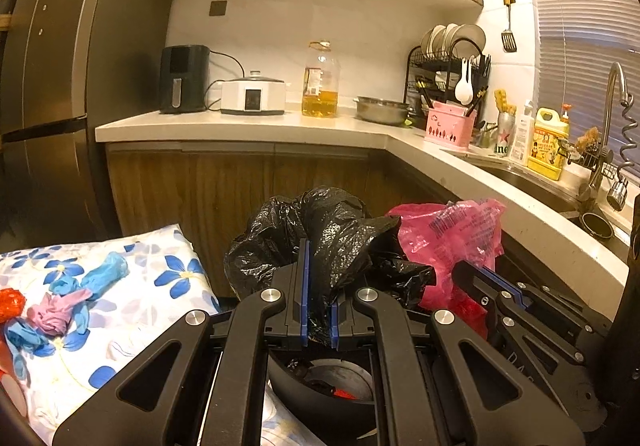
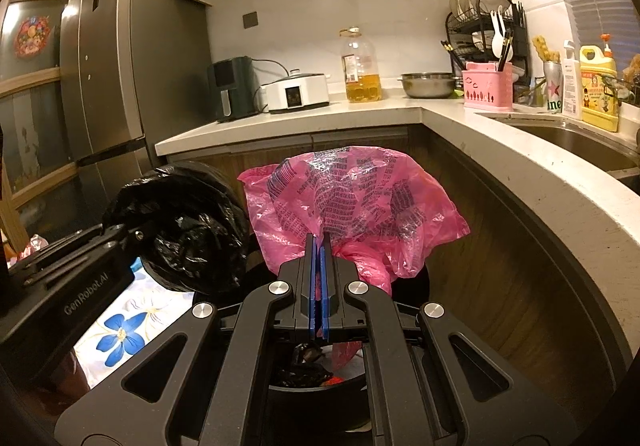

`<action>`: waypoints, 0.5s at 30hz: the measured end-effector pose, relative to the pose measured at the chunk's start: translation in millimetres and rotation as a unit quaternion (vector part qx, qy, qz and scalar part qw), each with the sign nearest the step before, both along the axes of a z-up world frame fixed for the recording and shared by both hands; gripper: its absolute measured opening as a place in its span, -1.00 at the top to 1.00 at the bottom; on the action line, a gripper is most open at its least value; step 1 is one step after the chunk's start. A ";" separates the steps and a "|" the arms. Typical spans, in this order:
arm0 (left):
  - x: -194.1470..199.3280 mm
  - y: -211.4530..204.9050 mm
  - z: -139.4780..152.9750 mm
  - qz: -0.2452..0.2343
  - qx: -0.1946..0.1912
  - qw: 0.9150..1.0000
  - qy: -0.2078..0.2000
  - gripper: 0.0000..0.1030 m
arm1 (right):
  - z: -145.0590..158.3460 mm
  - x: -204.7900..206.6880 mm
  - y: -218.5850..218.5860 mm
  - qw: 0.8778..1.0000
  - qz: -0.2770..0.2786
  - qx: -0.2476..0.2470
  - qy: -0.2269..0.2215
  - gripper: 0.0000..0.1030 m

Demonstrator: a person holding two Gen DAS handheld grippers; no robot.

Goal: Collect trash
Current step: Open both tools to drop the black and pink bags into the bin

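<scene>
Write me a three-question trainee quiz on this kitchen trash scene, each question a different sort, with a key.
1. True or false: the left claw is shut on the black trash bag.
2. Multiple choice: what is the right claw pinching? A) a blue glove B) the pink plastic bag C) a dish towel
3. Fill in: the crumpled blue gloves lie on a cloth printed with blue ____.

Key
1. True: black plastic is pinched between its blue pads.
2. B: the pink film runs down between its shut pads.
3. Flowers: the floral cloth is left of the bags in the left wrist view.
</scene>
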State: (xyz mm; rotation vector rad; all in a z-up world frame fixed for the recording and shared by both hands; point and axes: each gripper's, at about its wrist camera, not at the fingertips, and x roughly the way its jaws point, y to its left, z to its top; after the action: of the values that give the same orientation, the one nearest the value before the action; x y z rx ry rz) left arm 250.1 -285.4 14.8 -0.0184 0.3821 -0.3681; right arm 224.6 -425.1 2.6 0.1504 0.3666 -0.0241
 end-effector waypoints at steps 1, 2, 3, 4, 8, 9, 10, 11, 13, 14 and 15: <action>1.2 -0.8 -1.6 0.000 0.002 1.000 0.001 0.85 | -0.4 2.1 0.4 1.000 0.001 0.001 0.002 0.96; 2.4 -2.0 -2.1 0.001 0.003 1.000 0.002 0.85 | -1.3 3.4 0.1 1.000 0.001 0.002 0.004 0.95; 3.8 -3.0 -2.9 0.000 0.004 1.000 0.004 0.85 | -1.7 4.8 -0.6 1.000 0.003 0.003 0.005 0.95; 4.9 -3.2 -3.5 0.001 0.003 1.000 0.006 0.84 | -2.9 6.3 -0.7 1.000 0.004 0.003 0.006 0.95; 8.2 -5.3 -4.1 -0.001 0.006 1.000 0.009 0.83 | -7.4 12.5 -2.3 1.000 0.006 0.005 0.016 0.95; 9.2 -5.6 -3.3 -0.002 0.006 1.000 0.010 0.83 | -8.7 13.5 -3.2 1.000 0.005 0.007 0.019 0.95; 9.5 -5.8 -3.6 -0.003 0.005 1.000 0.011 0.83 | -10.0 14.5 -4.6 1.000 0.004 0.010 0.021 0.95; 9.8 -6.2 -3.7 -0.004 0.005 1.000 0.012 0.83 | -10.2 15.7 -6.0 1.000 0.003 0.013 0.023 0.95; 10.0 -7.7 -3.7 -0.005 0.006 1.000 0.012 0.81 | -11.2 16.8 -7.5 1.000 0.000 0.013 0.026 0.92; 10.5 -8.3 -4.0 -0.006 0.008 1.000 0.012 0.77 | -11.6 17.2 -8.1 1.000 -0.001 0.014 0.027 0.90; 10.9 -8.4 -4.5 -0.004 0.009 1.000 0.013 0.75 | -11.8 17.9 -8.7 0.999 -0.002 0.015 0.028 0.84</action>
State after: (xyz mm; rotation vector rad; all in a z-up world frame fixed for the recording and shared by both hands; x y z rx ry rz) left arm 261.0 -293.8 10.3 -0.0047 0.4101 -0.3733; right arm 242.5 -433.8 -9.2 0.1795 0.4237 -0.0263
